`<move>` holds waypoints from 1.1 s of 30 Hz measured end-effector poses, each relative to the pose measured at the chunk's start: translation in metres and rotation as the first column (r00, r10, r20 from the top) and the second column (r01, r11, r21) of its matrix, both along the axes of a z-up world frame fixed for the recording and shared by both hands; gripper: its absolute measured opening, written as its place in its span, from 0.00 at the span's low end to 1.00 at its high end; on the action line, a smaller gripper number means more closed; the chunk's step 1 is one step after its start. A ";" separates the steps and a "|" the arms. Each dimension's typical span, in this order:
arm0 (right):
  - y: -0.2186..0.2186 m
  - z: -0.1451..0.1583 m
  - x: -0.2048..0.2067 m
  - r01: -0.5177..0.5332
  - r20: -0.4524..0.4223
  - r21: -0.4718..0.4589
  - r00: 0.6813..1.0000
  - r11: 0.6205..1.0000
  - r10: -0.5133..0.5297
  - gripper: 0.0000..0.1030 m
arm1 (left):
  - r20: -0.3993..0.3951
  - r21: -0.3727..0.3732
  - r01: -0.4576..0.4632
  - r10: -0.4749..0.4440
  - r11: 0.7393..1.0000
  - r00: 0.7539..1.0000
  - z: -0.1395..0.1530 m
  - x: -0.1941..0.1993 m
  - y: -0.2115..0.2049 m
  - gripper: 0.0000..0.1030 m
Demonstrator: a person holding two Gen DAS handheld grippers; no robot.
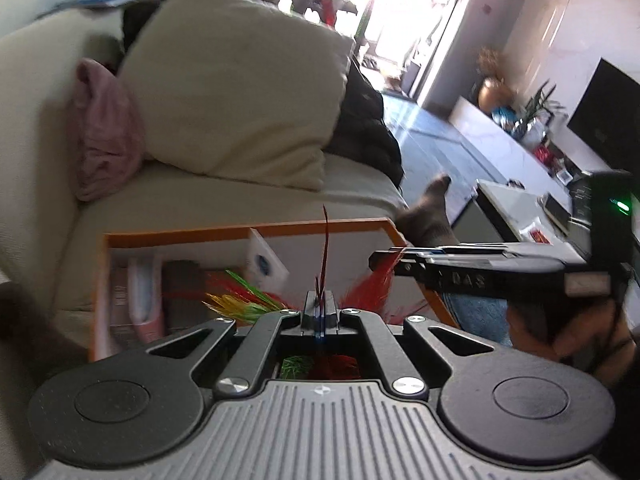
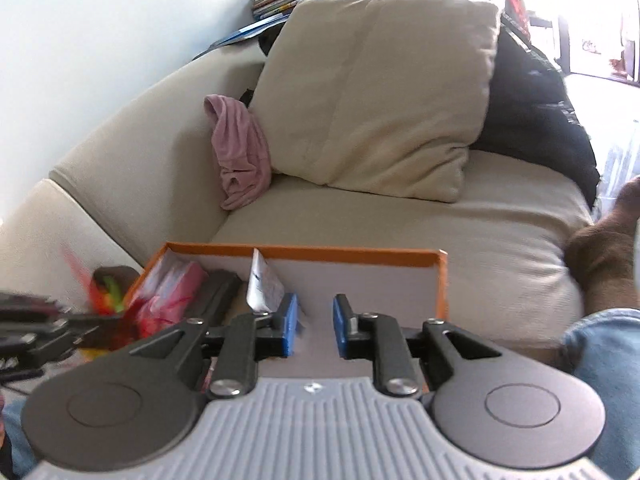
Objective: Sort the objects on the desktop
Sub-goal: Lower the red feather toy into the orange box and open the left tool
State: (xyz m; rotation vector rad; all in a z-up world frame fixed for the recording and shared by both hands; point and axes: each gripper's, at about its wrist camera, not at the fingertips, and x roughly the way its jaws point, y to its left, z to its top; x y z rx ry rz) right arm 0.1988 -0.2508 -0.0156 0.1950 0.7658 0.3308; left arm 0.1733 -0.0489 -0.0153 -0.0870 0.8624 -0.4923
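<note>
In the left wrist view, a crumpled pink cloth [image 1: 102, 128] lay at the far left against the arm of the cream fabric sofa [image 1: 224, 204], with a large cream cushion [image 1: 236, 92] propped beside it. In front of the sofa seat stood an orange-rimmed cardboard box with a pale lining [image 1: 248, 230]; its left side held upright packets, pink and dark, and a white card [image 1: 266, 262] leaned near its middle. The left gripper [image 1: 319, 308] had its jaws pressed together on the thin stem of a red, green and yellow feather toy [image 1: 240, 300], whose plumes fanned out to either side just over the box. One long dark red quill rose straight up from the pinch point. To the right, the right gripper [image 1: 384, 261] reached in sideways, its tip near the red feathers; from this angle I could not tell whether it touched them. A foot in a grey sock [image 1: 428, 212] rested on the sofa edge beyond it.

In the right wrist view, the left gripper [image 2: 80, 328] appeared blurred at the left edge with the bright feathers at its tip, beside the box's left corner. The right gripper [image 2: 316, 330] held its blue-padded fingers [image 2: 290, 328] apart, with nothing between them, hovering over the box's bare right-hand compartment.
</note>
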 end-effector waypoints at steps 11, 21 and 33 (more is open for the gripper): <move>-0.021 -0.009 -0.008 0.044 0.014 -0.011 0.999 0.999 -0.044 0.24 | 0.006 0.135 0.024 -0.025 0.991 1.000 -0.022 0.051 -0.053 0.00; -0.017 -0.017 -0.013 0.019 0.001 -0.022 1.000 1.000 -0.019 0.25 | 0.032 0.101 -0.074 0.071 0.992 0.997 -0.011 0.055 -0.027 0.04; 0.053 -0.043 0.038 -0.171 -0.109 -0.342 0.984 0.924 0.141 0.49 | 0.018 0.195 -0.119 0.118 0.974 0.993 0.003 0.000 0.023 0.15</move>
